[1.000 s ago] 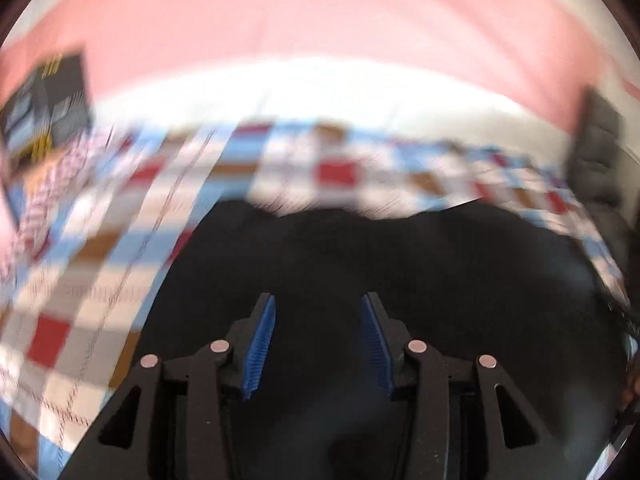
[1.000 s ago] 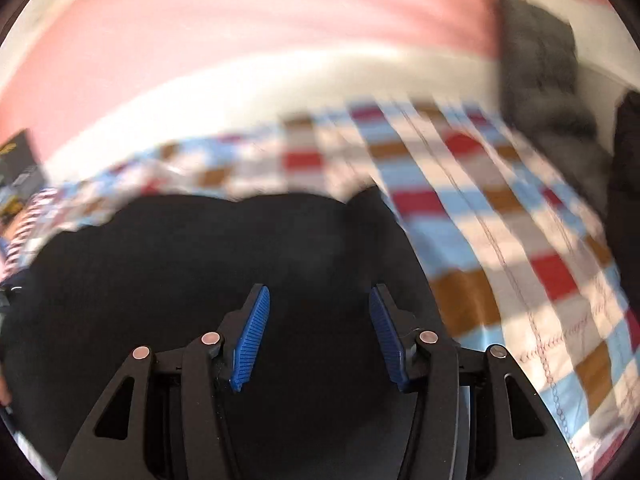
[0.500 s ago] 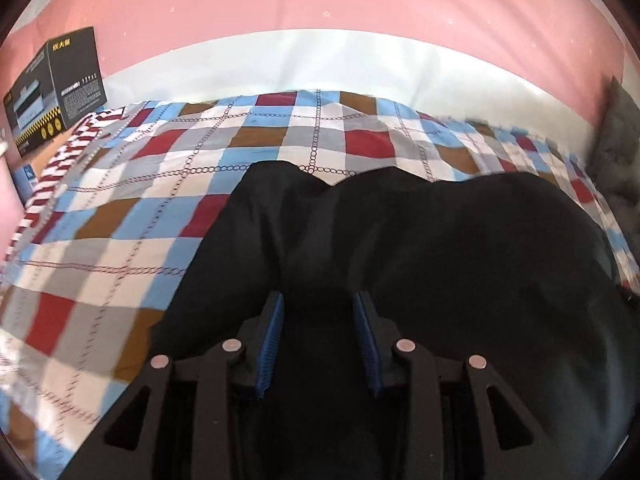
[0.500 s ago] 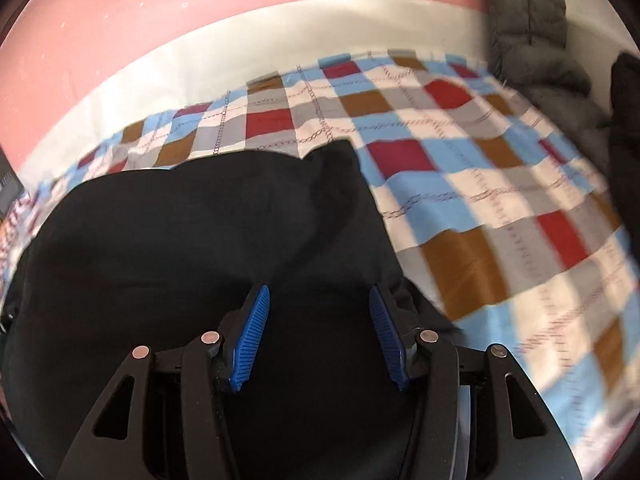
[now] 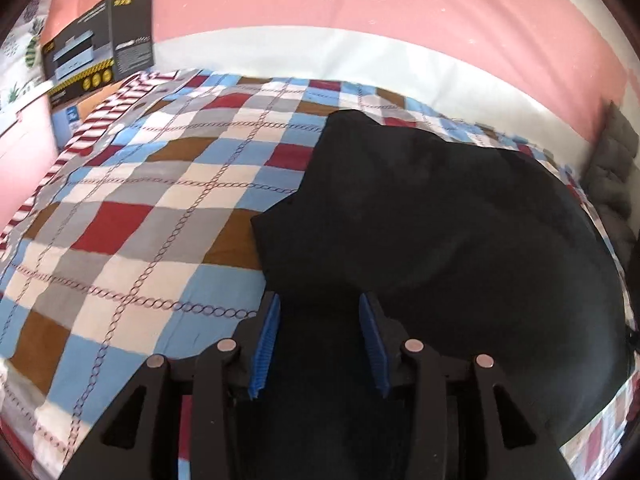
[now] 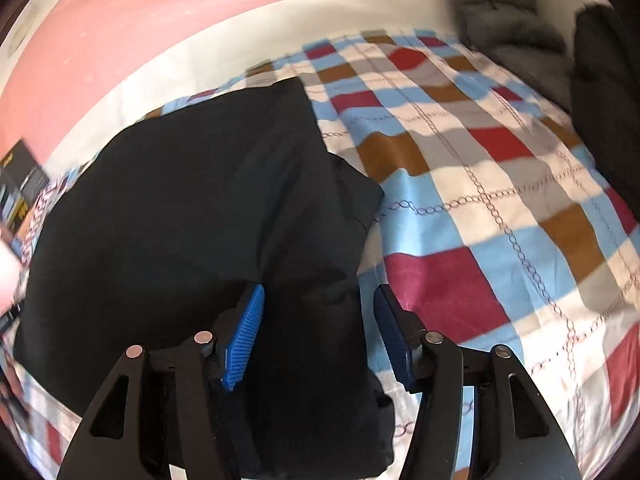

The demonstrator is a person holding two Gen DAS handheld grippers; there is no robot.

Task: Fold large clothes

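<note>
Black garment [image 5: 440, 216] lies on the checked bed [image 5: 140, 220]. Looks soft, floppy, prob light w/ thick folds. Left hand-held gripper [image 5: 319, 338] & right hand-held gripper [image 6: 320, 336]: fingers apart, cloth between, unclamped. Best grab near-edge corners.

Left gripper [image 5: 319, 306] and right gripper [image 6: 318, 300], jaws apart.
</note>
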